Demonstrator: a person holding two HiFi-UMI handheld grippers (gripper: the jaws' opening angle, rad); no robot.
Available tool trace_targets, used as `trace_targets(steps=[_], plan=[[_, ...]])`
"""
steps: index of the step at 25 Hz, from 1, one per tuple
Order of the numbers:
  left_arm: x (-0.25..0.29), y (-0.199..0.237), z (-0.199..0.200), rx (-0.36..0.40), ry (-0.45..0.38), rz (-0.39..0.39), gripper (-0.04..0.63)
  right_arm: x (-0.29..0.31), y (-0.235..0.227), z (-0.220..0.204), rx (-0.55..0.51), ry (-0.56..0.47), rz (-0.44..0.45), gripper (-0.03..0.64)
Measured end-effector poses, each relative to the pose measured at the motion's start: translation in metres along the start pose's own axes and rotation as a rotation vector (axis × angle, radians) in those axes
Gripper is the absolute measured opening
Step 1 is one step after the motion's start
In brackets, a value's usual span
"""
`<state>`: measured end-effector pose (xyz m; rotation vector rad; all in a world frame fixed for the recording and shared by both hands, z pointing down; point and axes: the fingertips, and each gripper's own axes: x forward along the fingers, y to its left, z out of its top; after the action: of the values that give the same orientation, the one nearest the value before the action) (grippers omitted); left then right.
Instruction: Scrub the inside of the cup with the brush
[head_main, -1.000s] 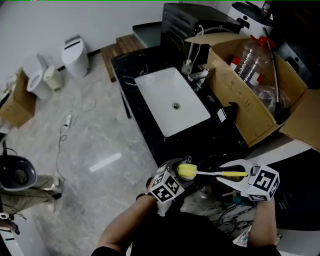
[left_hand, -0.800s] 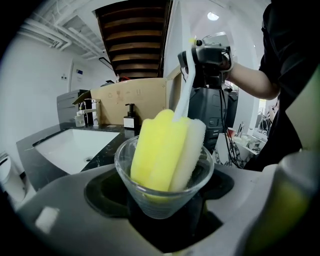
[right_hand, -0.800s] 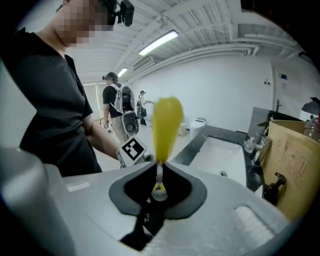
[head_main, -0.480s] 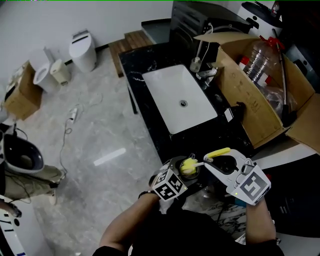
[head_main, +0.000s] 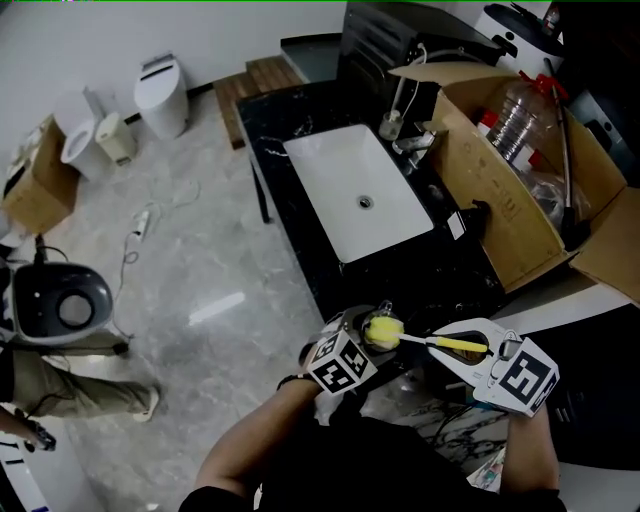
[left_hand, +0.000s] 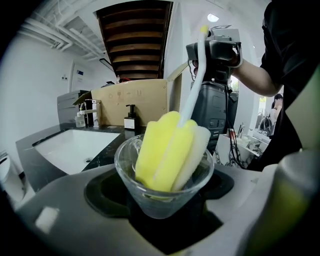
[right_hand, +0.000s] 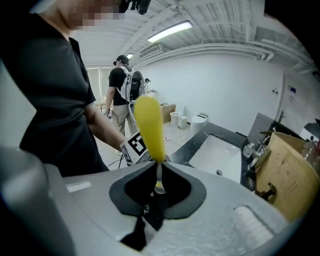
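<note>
Nearest the head camera, the right gripper (head_main: 455, 352) is clamped on the tail of the brush (head_main: 440, 345). Its jaws have just been closing, with the handle between them. From there the brush's long axis runs leftward to the left gripper (head_main: 368, 338), just beside it, whose wide-set jaws grasp the glass cup (left_hand: 162, 197). The cup mouth faces the right gripper. The sponge head (left_hand: 167, 150) sits inside the cup, against its wall. Judgement: scrubbing calls for strokes along that axis, or a twist about it. Beyond lies the sink (head_main: 360, 195), well apart.
</note>
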<state>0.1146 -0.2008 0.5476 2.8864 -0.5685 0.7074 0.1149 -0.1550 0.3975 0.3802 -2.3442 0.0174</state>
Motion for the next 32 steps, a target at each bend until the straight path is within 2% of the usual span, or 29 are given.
trace_targets(steps=[4,9,11,13,17,20,22,25,29,32], plan=[[0.001,-0.002,0.001,0.014,-0.002,-0.011,0.416,0.008,0.006,-0.004,0.088,0.028,0.040,0.038],[0.000,-0.001,0.003,0.007,-0.023,-0.022,0.416,0.031,0.006,0.005,0.114,0.017,0.102,0.044],[0.000,-0.001,0.003,0.006,-0.030,-0.024,0.416,0.036,0.000,0.014,0.059,0.016,0.080,0.042],[-0.001,0.000,0.003,0.005,-0.031,-0.021,0.416,0.038,-0.004,0.024,-0.046,0.037,0.036,0.038],[0.001,-0.001,0.004,0.002,-0.032,-0.018,0.416,0.036,-0.002,0.031,-0.273,0.184,-0.004,0.044],[0.002,-0.001,0.004,0.002,-0.030,-0.017,0.416,0.039,0.001,0.020,-0.337,0.289,0.009,0.049],[0.002,-0.001,0.003,0.001,-0.028,-0.017,0.416,0.041,0.008,0.013,-0.305,0.316,0.059,0.042],[0.001,-0.001,0.003,0.001,-0.027,-0.017,0.416,0.042,0.011,0.004,-0.178,0.289,0.128,0.038],[0.002,-0.001,0.003,0.001,-0.034,-0.019,0.416,0.038,0.009,0.002,0.045,0.157,0.206,0.046],[0.002,-0.001,0.003,0.000,-0.037,-0.020,0.416,0.042,0.013,0.009,0.139,0.044,0.231,0.055]])
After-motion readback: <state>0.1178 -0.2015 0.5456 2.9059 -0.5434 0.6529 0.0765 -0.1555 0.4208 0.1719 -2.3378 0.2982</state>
